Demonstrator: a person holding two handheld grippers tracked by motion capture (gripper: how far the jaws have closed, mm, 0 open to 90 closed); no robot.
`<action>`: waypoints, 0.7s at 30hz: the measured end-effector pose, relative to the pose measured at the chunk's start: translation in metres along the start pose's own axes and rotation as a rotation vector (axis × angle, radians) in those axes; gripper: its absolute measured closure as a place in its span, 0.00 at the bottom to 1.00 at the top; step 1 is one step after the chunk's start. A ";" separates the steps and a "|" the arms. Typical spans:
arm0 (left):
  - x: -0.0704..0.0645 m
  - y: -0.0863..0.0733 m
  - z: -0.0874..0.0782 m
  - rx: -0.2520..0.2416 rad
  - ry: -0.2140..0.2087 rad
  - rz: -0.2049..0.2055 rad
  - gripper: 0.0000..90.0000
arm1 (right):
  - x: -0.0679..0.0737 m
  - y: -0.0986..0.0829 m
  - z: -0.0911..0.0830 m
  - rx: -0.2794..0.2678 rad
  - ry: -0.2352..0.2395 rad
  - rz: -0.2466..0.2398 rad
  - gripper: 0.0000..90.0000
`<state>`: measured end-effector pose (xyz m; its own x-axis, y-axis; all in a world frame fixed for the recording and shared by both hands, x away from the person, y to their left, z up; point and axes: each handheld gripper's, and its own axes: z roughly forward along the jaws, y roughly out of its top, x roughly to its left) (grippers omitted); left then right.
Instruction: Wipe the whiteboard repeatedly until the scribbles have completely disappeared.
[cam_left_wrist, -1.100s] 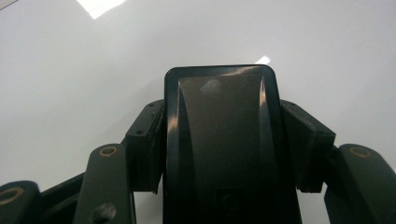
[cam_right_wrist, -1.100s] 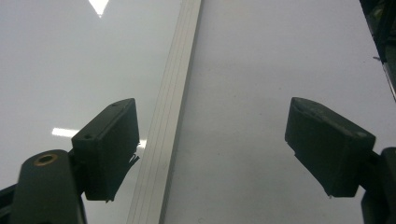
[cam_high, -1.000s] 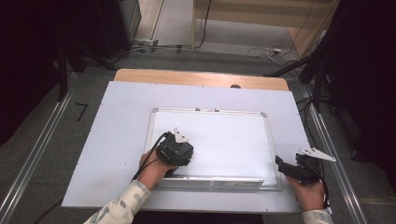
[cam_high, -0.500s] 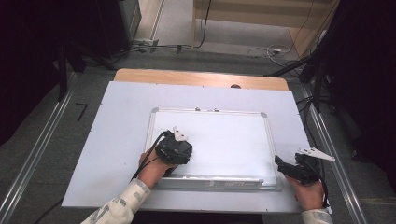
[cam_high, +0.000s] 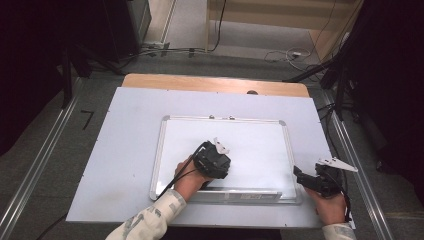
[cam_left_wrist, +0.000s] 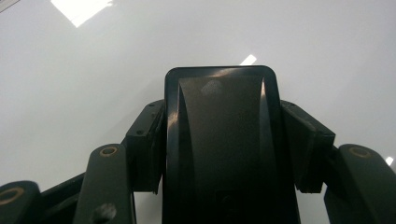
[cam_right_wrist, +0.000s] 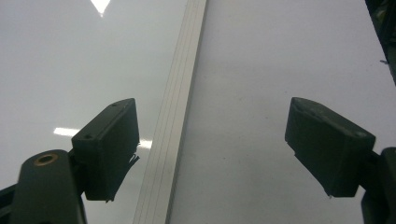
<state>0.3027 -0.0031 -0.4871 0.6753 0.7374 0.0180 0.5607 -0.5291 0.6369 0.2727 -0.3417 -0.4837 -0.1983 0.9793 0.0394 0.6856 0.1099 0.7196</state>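
A white board (cam_high: 250, 140) with a silver frame lies flat on the pale table sheet (cam_high: 125, 150). My left gripper (cam_high: 219, 169) is over the board's lower middle, shut on a black rectangular block, likely an eraser (cam_left_wrist: 224, 140), which it holds close against the glossy board surface (cam_left_wrist: 93, 60). My right gripper (cam_high: 299, 176) rests at the board's lower right corner and stands open with nothing between its fingers (cam_right_wrist: 212, 144). Its jaws straddle the frame strip (cam_right_wrist: 175, 130), one over the board and one over the sheet.
A tray strip (cam_high: 240, 194) runs along the board's near edge. The wooden table edge (cam_high: 215, 84) shows at the back. Cables (cam_high: 290, 52) lie on the floor beyond, and metal rails (cam_high: 360, 165) flank the table on both sides.
My left gripper has slid to the right across the board with the block in it. The right gripper has stayed where it was.
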 end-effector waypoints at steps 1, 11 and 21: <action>-0.003 0.002 0.002 -0.001 -0.002 0.002 0.45 | 0.000 0.000 0.000 0.000 0.000 0.000 0.18; -0.026 0.019 0.015 -0.010 -0.026 0.031 0.45 | 0.000 0.000 0.000 -0.001 0.000 -0.001 0.18; -0.045 0.035 0.028 -0.012 -0.044 0.052 0.44 | 0.000 0.000 0.000 -0.001 0.002 0.000 0.18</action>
<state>0.3056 -0.0667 -0.4872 0.7243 0.6892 0.0176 0.5185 -0.5613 0.6451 0.2726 -0.3421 -0.4837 -0.2003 0.9789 0.0408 0.6850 0.1101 0.7202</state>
